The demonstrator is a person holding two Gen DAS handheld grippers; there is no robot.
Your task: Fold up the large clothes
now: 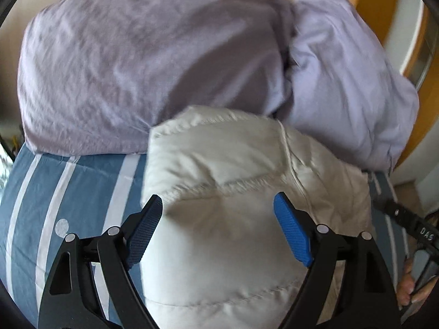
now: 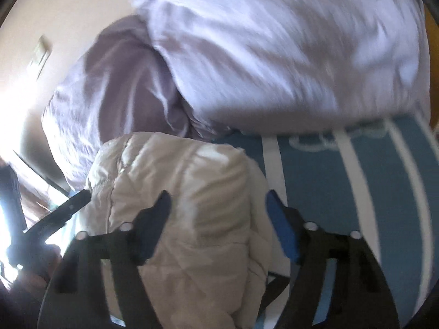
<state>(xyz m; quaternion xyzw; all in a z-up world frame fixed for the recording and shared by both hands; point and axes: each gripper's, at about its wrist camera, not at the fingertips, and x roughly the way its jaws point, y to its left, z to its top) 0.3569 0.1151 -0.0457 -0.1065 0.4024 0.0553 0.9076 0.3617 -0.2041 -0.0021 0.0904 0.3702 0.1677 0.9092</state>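
Directly between both spread tongs (image 1: 218,203), jacket (image 1: 233,170)

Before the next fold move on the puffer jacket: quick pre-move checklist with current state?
1. Left gripper open, jaws spread over the white puffer jacket: ok.
2. Right gripper open above the same jacket: ok.
3. Either gripper actually holding fabric: not ok, nothing is pinched.
4. Jacket lying flat on the striped bedsheet: not ok, it is bunched and puffed up.
5. Space behind the jacket: not ok, the lilac pillows sit right against it.
6. Where the jacket's hem and sleeves lie: cannot tell, right view is blurred.
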